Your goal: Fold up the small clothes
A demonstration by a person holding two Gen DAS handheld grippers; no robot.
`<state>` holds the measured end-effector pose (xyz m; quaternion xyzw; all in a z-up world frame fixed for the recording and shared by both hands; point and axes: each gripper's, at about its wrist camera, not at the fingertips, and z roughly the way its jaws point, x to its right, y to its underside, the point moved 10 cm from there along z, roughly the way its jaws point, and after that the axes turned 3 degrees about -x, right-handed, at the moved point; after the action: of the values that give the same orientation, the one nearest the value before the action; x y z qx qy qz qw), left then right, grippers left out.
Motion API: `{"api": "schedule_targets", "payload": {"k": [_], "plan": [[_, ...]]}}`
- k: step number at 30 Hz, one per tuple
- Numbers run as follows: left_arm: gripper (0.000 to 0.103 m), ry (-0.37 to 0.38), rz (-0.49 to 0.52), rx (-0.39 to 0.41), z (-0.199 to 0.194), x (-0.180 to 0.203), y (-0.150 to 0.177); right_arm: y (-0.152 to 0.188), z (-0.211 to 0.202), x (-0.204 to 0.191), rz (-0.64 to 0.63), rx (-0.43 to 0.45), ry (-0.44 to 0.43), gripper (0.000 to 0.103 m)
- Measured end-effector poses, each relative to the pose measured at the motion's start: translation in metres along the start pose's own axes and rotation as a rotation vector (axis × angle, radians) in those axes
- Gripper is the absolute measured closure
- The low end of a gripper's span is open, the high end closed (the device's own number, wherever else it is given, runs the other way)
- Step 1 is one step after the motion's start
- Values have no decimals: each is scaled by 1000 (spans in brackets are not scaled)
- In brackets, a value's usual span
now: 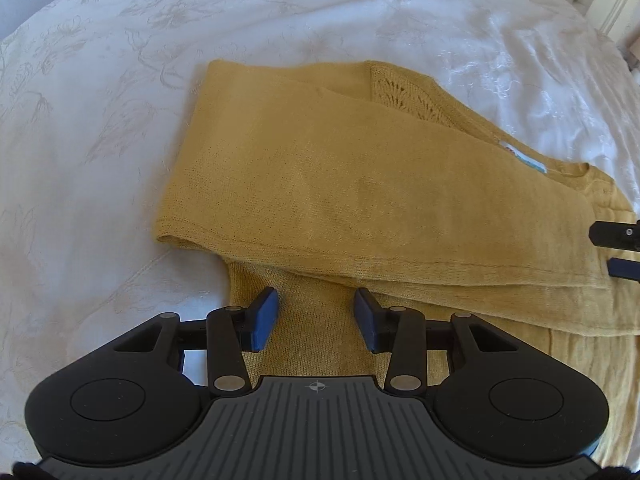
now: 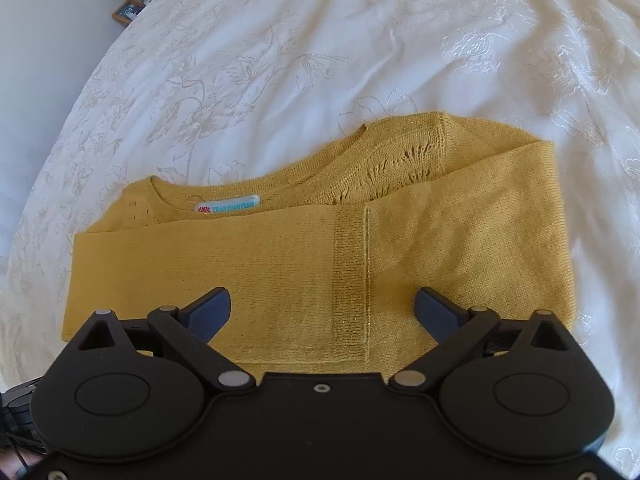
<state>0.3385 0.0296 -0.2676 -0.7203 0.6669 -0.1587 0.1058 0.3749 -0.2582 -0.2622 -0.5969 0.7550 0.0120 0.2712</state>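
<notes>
Two tools, both over one mustard sweater (image 2: 280, 264) on a white embroidered bedspread (image 2: 280, 60). Sweater partly folded: sleeves laid across the body in a band, ribbed cuff (image 2: 350, 276) near the middle, neckline and label (image 2: 228, 205) just beyond the band. Lace-knit panel (image 2: 400, 168) showing above the fold. Left tool (image 1: 316, 318) spread moderately wide, blue pads (image 1: 264, 320) either side of a lower layer of knit, gripping nothing. Right tool (image 2: 322, 312) spread wider, pads (image 2: 210, 314) above the sleeve band, likewise holding nothing; whether touching the fabric, cannot tell. Right tool's black tips (image 1: 618, 236) visible at the far right edge of the left view, beside the neckline end. Nightstand clutter (image 2: 136, 0) at top left, beyond the bed.
</notes>
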Motion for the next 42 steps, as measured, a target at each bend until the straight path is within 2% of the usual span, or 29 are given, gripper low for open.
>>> {"api": "schedule_targets", "payload": {"k": [1,2,6,9,13,15,17,19,21,25,28,32,34,38,42], "plan": [[61,0,1,-1,1,0,0,0,2,-1,2,-7,-6,21],[61,-5,11,-2,3,1,0,0,4,-1,1,-18,1,27],[59,-25,43,4,3,5,0,-1,5,-3,-6,-32,18,92],[59,-28,41,11,2,4,2,-6,-10,-14,-10,-15,-12,92],[59,-25,41,16,2,6,1,-20,-65,-27,-6,93,-98,92],[59,-24,40,19,3,6,1,-24,-88,-19,-5,137,-82,92],[59,-24,42,23,3,7,1,-24,-96,-1,8,146,-30,92],[59,-26,49,25,2,7,1,-21,-87,25,25,113,44,92],[59,-28,67,18,0,8,1,-16,-69,47,46,63,83,92],[59,-55,142,8,-16,9,3,-6,-46,56,9,9,126,91],[59,-67,217,65,-40,12,-1,1,-38,55,-26,-8,151,89],[58,-91,260,149,-56,16,-22,6,-28,58,-69,-29,198,87],[57,-100,236,165,-51,14,-37,6,-25,58,-90,-35,221,87],[55,-105,157,134,-24,6,-59,3,-20,56,-115,-48,259,85],[44,-153,159,64,8,-6,-61,2,-15,55,-136,-47,287,82]]}}
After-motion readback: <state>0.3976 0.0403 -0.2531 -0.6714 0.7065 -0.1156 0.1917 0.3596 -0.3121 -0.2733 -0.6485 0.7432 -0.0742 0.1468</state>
